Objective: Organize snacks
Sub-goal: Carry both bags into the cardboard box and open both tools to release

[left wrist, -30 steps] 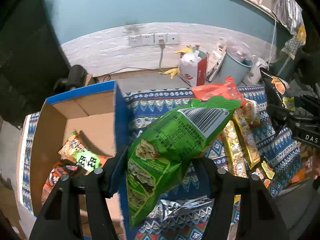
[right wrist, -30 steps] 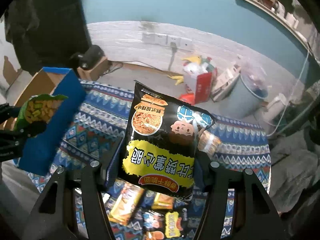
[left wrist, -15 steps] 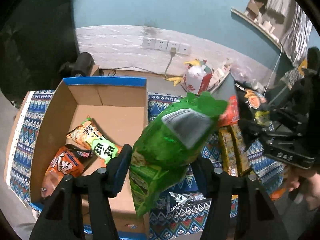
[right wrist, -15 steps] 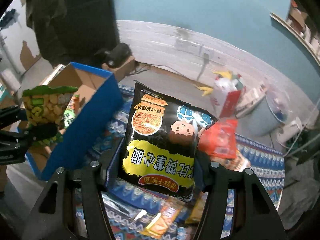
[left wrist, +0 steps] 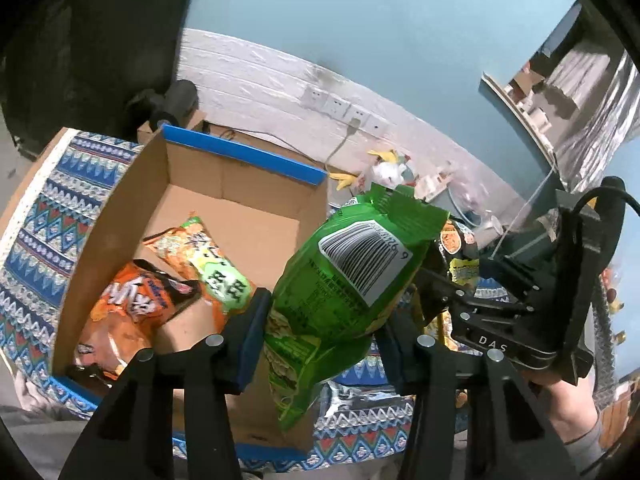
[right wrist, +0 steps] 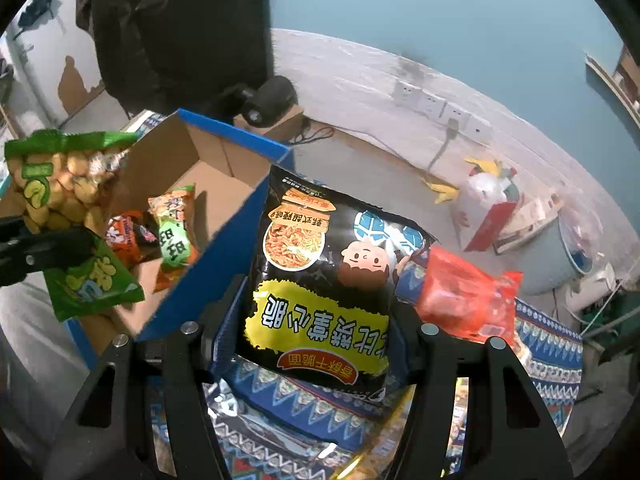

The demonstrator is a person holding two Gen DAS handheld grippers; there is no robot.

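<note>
My left gripper (left wrist: pixel 320 320) is shut on a green snack bag (left wrist: pixel 344 280) and holds it in the air over the right edge of an open cardboard box (left wrist: pixel 240 216) with blue rims. The box holds an orange bag (left wrist: pixel 128 312) and a green-and-orange bag (left wrist: pixel 208 264). My right gripper (right wrist: pixel 316 320) is shut on a black noodle snack bag (right wrist: pixel 324 276), raised just right of the box (right wrist: pixel 224 248). The right wrist view shows the green bag (right wrist: pixel 68 216) at the left, above the box. The left wrist view shows the right gripper's body (left wrist: pixel 532 308) close on the right.
A patterned blue cloth (right wrist: pixel 552 356) covers the table, with a red bag (right wrist: pixel 464 292) and several other snacks on it. Beyond are a floor with a white-and-red bag (right wrist: pixel 488 208), a grey bin (right wrist: pixel 560 256), wall sockets (left wrist: pixel 340 108) and a black camera (right wrist: pixel 268 100).
Both grippers have moved left toward the box with their bags. The green bag now hangs over the box's right edge, and the right gripper has come close beside the left one.
</note>
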